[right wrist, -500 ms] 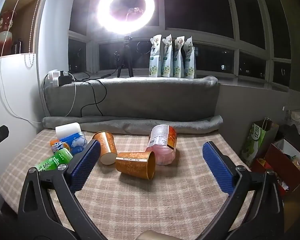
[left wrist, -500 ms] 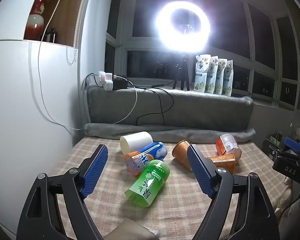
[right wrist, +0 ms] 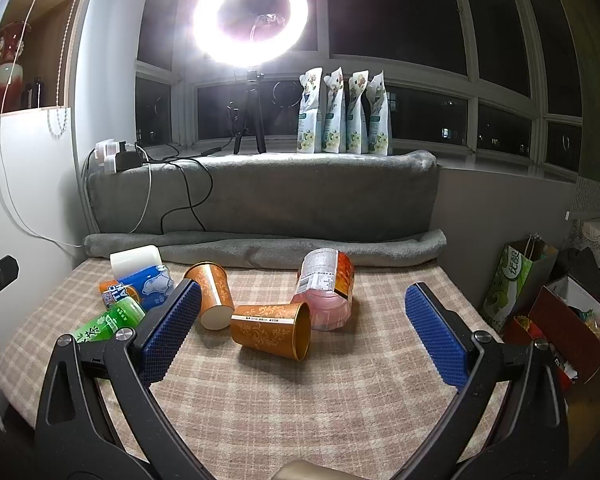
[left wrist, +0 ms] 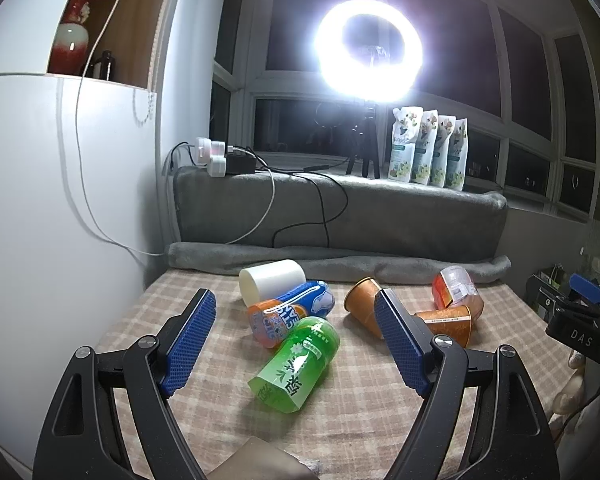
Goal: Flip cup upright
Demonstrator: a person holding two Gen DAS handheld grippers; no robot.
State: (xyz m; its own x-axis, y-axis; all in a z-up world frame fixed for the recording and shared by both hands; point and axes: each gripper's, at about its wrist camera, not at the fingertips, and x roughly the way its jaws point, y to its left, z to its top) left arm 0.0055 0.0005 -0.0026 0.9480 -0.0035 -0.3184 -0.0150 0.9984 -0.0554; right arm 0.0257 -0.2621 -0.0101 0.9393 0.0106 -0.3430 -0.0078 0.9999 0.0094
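Note:
Several cups lie on their sides on a checked tablecloth [left wrist: 360,420]. In the left wrist view a green cup [left wrist: 296,364] lies nearest, between the open fingers of my left gripper [left wrist: 296,344], with an orange-blue cup [left wrist: 288,312] and a white cup [left wrist: 270,282] behind it. In the right wrist view an orange patterned cup [right wrist: 272,330] lies ahead of my open, empty right gripper [right wrist: 304,336]. A second orange cup [right wrist: 212,292] and a pink-orange cup [right wrist: 326,288] lie behind it.
A grey blanket [right wrist: 260,196] covers the ledge behind the table, with cables and a power strip [right wrist: 116,158] on it. A ring light [right wrist: 250,16] on a tripod and several pouches [right wrist: 344,114] stand on the sill. A white cabinet [left wrist: 60,200] is at left; bags [right wrist: 516,280] at right.

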